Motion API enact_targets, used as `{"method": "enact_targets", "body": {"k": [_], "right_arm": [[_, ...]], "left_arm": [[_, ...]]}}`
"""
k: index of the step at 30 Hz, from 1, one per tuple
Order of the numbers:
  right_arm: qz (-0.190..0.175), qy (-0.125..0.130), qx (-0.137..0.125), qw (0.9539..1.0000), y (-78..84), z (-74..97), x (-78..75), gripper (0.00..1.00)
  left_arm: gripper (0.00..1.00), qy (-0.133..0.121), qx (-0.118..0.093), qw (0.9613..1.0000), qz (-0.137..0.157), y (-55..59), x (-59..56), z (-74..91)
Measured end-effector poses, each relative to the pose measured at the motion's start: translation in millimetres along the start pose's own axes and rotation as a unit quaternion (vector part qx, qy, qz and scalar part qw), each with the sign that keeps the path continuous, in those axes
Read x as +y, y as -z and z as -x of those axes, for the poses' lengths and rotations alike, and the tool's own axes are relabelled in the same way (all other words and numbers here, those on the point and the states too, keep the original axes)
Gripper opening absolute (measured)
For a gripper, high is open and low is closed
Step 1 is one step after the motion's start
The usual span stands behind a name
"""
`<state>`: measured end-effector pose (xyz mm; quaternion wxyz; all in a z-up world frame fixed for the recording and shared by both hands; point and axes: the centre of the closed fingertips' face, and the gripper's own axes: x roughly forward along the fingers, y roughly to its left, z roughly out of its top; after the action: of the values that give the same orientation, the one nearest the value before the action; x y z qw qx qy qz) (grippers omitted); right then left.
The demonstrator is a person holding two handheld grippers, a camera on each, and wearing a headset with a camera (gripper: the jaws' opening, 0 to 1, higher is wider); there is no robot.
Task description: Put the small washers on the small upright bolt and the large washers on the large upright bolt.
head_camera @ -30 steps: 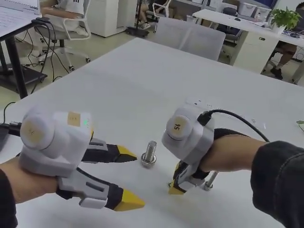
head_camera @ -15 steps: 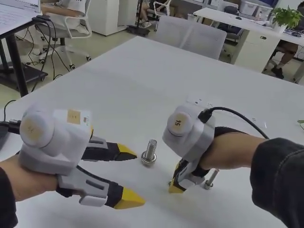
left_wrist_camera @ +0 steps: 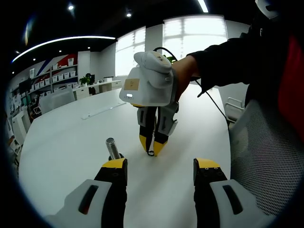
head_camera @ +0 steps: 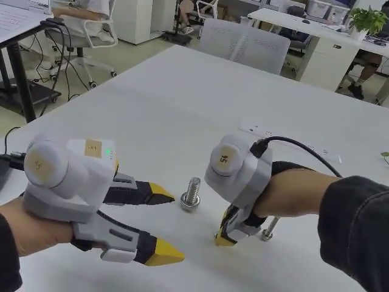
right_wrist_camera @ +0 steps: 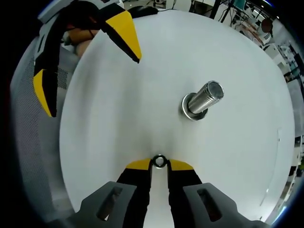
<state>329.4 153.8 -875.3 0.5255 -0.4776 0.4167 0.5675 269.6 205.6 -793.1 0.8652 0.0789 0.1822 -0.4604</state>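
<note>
The large upright bolt (head_camera: 191, 194) stands on the white table (head_camera: 182, 103) between the two grippers, with a flat ring around its foot. It also appears as the large bolt (right_wrist_camera: 202, 101) and the large bolt (left_wrist_camera: 113, 147). My right gripper (head_camera: 223, 238) points down at the table, shut on a small washer (right_wrist_camera: 160, 161), which also shows at its tip as the small washer (left_wrist_camera: 150, 152). The thin small bolt (head_camera: 269, 228) is just right of that gripper, partly hidden by the hand. My left gripper (head_camera: 163, 223) is open and holds nothing, left of the large bolt.
A white power strip (head_camera: 285, 141) lies on the table beyond the right hand, whose black cable (head_camera: 304, 152) arcs over the wrist. Office chairs (head_camera: 243, 48) and desks stand past the far edge.
</note>
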Motion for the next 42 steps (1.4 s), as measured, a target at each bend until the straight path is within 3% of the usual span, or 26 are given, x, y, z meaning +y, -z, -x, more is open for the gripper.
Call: {"method": "enact_targets", "body": {"k": [14, 23, 42], "right_arm": [[0.001, -0.001, 0.0, 1.0, 5.3, 2.2, 3.7, 0.14], [-0.006, 0.005, -0.004, 1.0, 12.9, 13.2, 5.6, 0.14], [-0.046, 0.019, -0.008, 0.9987, 54.2, 30.0, 25.1, 0.14]], "left_arm": [[0.55, 0.001, -0.001, 1.0, 0.0, -1.0, -1.1, -0.4], [0.55, 0.005, 0.001, 1.0, -0.001, -1.2, -1.5, -2.2], [0.55, 0.007, 0.001, 1.0, -0.003, -1.9, -3.3, -3.3]]}}
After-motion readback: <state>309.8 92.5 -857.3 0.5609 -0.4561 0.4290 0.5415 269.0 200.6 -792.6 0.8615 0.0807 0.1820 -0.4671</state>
